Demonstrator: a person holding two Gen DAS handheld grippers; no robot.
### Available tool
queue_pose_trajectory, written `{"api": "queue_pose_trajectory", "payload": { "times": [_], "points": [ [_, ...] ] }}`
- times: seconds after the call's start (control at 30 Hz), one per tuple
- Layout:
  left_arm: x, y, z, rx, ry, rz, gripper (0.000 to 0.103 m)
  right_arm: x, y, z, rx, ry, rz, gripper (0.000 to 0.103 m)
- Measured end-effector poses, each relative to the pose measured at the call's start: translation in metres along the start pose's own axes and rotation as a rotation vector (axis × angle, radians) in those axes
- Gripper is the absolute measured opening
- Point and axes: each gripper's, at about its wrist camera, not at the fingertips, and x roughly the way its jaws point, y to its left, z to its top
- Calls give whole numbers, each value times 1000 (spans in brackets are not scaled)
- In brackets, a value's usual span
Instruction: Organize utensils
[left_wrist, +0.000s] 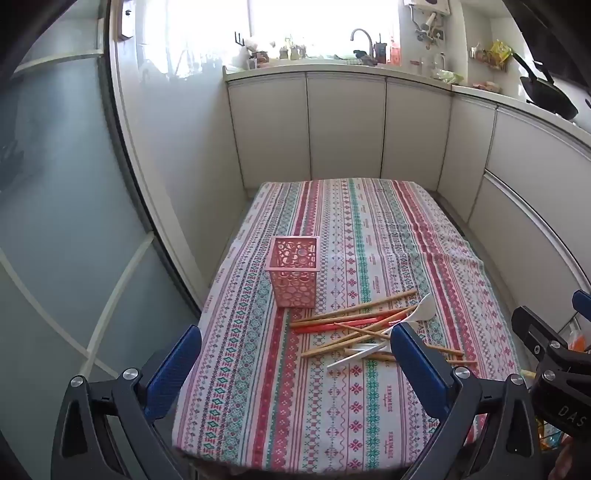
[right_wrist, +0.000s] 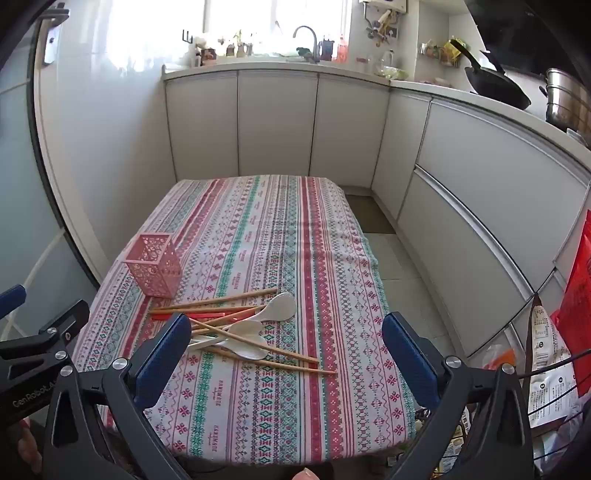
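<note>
Both blue-padded grippers, left (left_wrist: 295, 354) and right (right_wrist: 286, 343), hover wide open and empty above tangled wooden chopsticks (right_wrist: 221, 299) and white plastic spoons (right_wrist: 275, 308), where a careless pinch risks dragging neighbours or toppling the light pink perforated plastic holder (left_wrist: 294, 273).

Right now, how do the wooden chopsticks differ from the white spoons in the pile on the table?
The wooden chopsticks are thin, straight, tan sticks; the white spoons are glossy and widen into rounded bowls. The chopsticks fan out across the whole pile, while the spoons cluster near its middle. Several chopsticks cross over the spoons. Both lie loose on the patterned tablecloth, outside the pink basket.
</note>
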Motion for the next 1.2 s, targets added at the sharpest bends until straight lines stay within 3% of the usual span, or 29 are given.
{"api": "queue_pose_trajectory", "payload": {
  "times": [1.2],
  "points": [
    [-5,3,4,-16,-15,9,103,-2,-5,-1,31,-4,7,103]
  ]
}}
